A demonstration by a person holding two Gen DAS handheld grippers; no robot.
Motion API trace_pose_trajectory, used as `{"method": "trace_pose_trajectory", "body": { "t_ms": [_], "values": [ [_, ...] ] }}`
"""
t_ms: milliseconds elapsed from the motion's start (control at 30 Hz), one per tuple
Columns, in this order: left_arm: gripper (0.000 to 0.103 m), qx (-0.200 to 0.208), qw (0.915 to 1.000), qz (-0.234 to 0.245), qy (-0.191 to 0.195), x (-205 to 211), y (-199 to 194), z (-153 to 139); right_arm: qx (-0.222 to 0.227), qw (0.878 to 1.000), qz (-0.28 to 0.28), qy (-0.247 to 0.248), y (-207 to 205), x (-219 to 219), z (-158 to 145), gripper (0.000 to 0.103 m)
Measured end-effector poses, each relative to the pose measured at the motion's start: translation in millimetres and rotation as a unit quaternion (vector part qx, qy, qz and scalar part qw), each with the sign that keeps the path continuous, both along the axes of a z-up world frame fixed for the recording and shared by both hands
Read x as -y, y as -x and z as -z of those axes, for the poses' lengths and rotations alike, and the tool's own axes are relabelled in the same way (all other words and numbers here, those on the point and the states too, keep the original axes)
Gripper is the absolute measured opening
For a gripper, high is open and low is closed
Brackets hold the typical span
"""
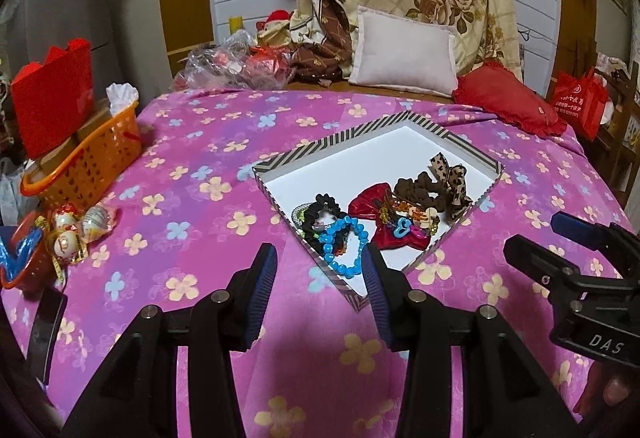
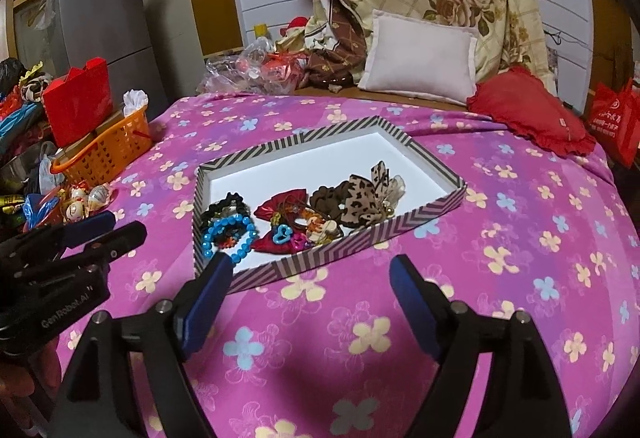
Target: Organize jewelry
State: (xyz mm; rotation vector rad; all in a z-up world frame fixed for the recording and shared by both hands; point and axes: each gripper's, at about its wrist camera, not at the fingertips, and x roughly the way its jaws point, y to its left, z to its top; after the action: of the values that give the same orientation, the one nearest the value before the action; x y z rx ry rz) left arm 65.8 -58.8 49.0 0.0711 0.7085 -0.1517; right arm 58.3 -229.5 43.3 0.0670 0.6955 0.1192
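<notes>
A striped tray [image 1: 486,193] lies on the pink floral bedspread [image 1: 192,197], with the jewelry heaped in its near corner: a blue bead bracelet [image 1: 340,246], black scrunchies [image 1: 320,211], a red satin bow [image 1: 384,226], a brown scrunchie [image 1: 420,191] and a leopard-print bow [image 1: 450,177]. The left gripper [image 1: 320,278] hangs above the bedspread at the tray's 6 o'clock, jaws released and empty. The right gripper [image 2: 310,280] hangs at about 5 o'clock, jaws spread and empty. An orange basket [image 1: 88,161] sits at 9 o'clock.
</notes>
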Motion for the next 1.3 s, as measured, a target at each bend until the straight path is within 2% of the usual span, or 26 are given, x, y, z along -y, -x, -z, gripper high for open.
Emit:
{"method": "trace_pose_trajectory", "body": {
  "t_ms": [300, 533, 1300],
  "values": [
    [0.039, 0.011, 0.9999, -0.007, 0.007, -4.8, 16.2, -8.8, 0.001, 1.000, 0.004, 0.000, 14.8, 1.0, -3.7, 0.086],
    [0.039, 0.018, 0.9998, -0.007, -0.004, -3.1, 23.8, -11.6, -0.003, 1.000, 0.003, -0.002, 19.9, -0.8, -1.3, 0.086],
    [0.039, 0.015, 0.9998, -0.007, -0.007, -6.6, 24.1, -7.3, -0.013, 1.000, 0.003, -0.009, 17.6, -2.8, 8.0, 0.086]
  ]
}}
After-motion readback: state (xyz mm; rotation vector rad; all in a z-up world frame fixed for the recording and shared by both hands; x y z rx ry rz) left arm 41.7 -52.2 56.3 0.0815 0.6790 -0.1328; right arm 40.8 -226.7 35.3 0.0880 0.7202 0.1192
